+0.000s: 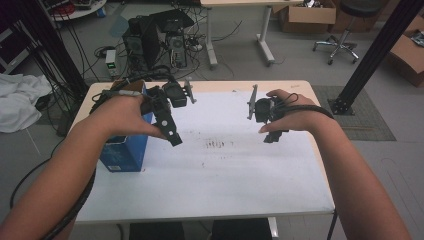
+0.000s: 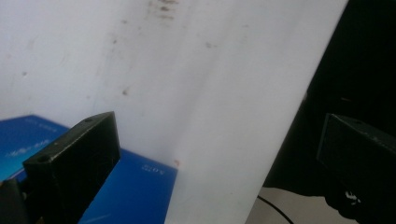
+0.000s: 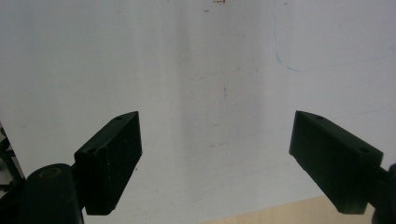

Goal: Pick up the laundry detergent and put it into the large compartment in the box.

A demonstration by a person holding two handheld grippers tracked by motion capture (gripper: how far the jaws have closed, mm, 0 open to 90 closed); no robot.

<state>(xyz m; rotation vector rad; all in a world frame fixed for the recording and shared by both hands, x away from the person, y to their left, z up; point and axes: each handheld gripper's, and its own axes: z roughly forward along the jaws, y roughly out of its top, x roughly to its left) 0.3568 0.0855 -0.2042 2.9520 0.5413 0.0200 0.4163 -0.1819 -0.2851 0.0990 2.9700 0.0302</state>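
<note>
A blue box point(image 1: 124, 150) stands at the table's left edge, and it lies low and to the left in the left gripper view point(image 2: 135, 186). My left gripper point(image 1: 172, 136) hovers just right of the box above the white tabletop point(image 1: 215, 170), open, its jaws wide apart point(image 2: 219, 154) with nothing between them. My right gripper point(image 1: 272, 136) hangs over the right half of the table, also open point(image 3: 215, 158), with bare white surface between its jaws.
The white tabletop point(image 3: 196, 70) carries small dark marks near its middle point(image 1: 216, 145) and a faint blue pen line point(image 3: 299, 65). Beyond the far edge are computer towers point(image 1: 155, 40), cables, a desk leg and cardboard boxes point(image 1: 307, 15). A black post point(image 1: 375, 50) rises at the right.
</note>
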